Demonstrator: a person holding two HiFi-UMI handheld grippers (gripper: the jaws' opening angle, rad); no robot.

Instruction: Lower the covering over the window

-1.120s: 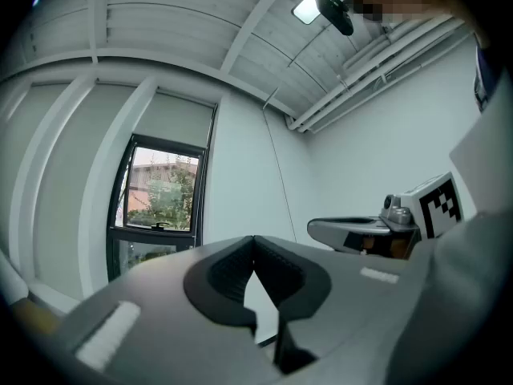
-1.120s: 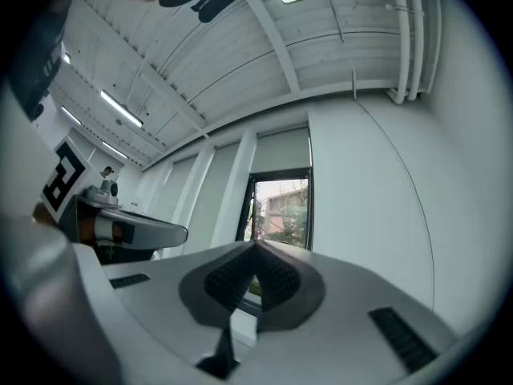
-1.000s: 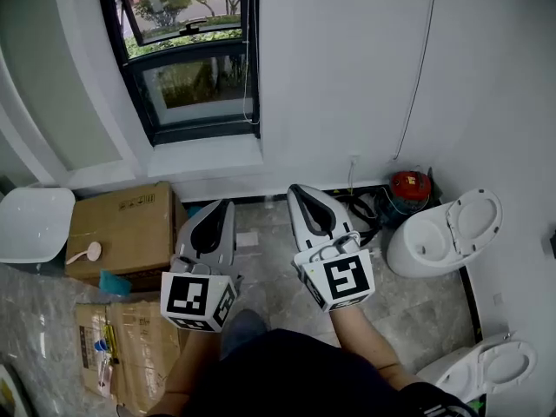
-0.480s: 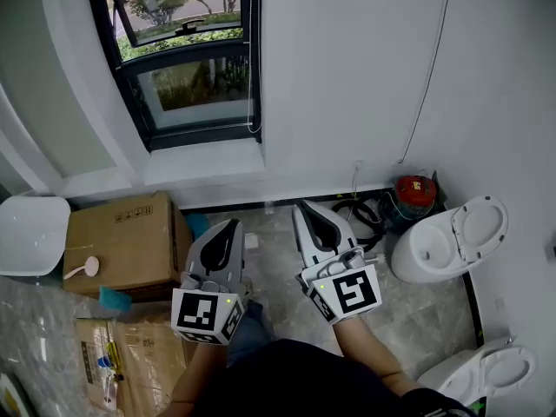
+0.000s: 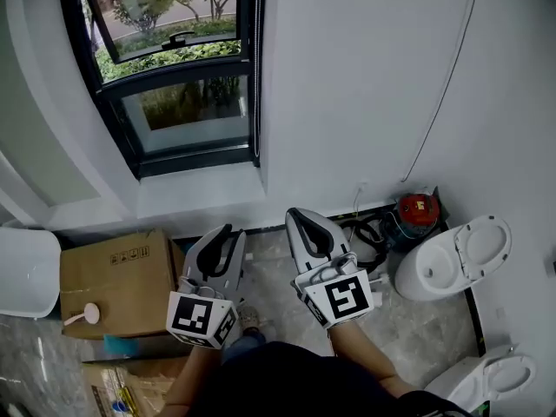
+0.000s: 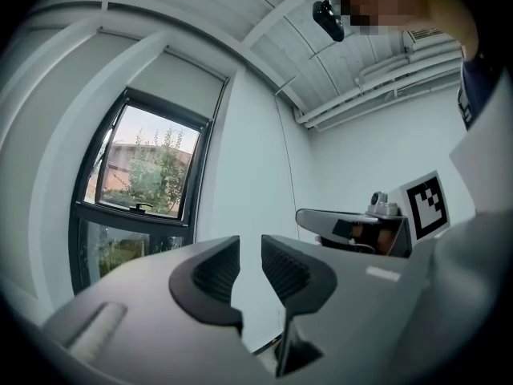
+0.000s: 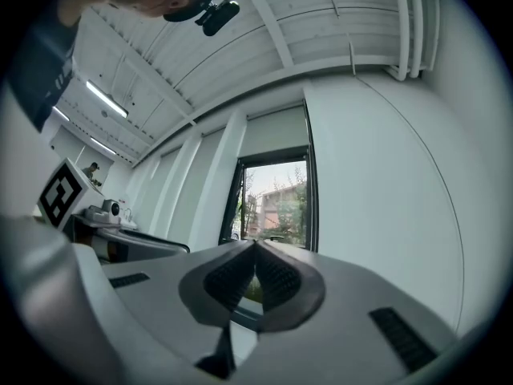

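Rectangular black-framed glass window (image 5: 169, 68)

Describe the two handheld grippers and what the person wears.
Both the left gripper and right gripper have pale grey tapered shells with black ribbed pads. Each carries a white cube with black square markers. The person wears a dark top.

The head view looks steeply down from above at the floor (image 5: 426, 320) below the window (image 5: 174, 85). Each gripper view rides low and looks about level along its own jaws, close in the foreground, toward that same window and the white wall (image 5: 365, 76).
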